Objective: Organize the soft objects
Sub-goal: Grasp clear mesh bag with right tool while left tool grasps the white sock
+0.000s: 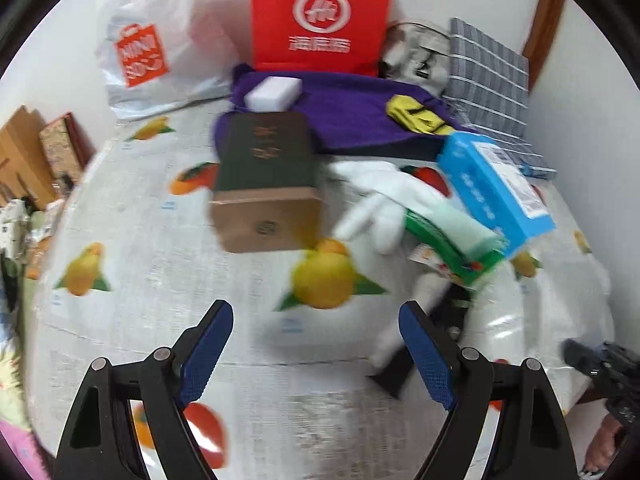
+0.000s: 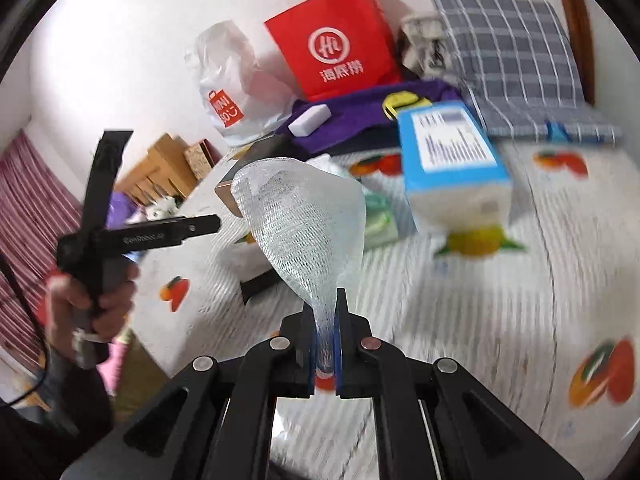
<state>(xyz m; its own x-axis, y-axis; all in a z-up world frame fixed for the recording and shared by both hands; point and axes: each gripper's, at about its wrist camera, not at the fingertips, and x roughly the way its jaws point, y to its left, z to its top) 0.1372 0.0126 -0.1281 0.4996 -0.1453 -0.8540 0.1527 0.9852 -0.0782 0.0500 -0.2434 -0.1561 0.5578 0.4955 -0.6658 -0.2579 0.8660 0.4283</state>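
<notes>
Two grippers in view: right gripper [image 2: 325, 344] pinches a white foam net sleeve [image 2: 304, 224], held up over the fruit-print tablecloth [image 2: 460, 320]. Left gripper [image 1: 316, 344] spread wide, nothing btwn fingers, near brown box [image 1: 266, 208] & white glove [image 1: 376, 204].

White foam net sleeve [image 2: 304, 220]: pinched at its narrow end, flaring upward, raised above the fruit-print tablecloth [image 2: 460, 300].
</notes>
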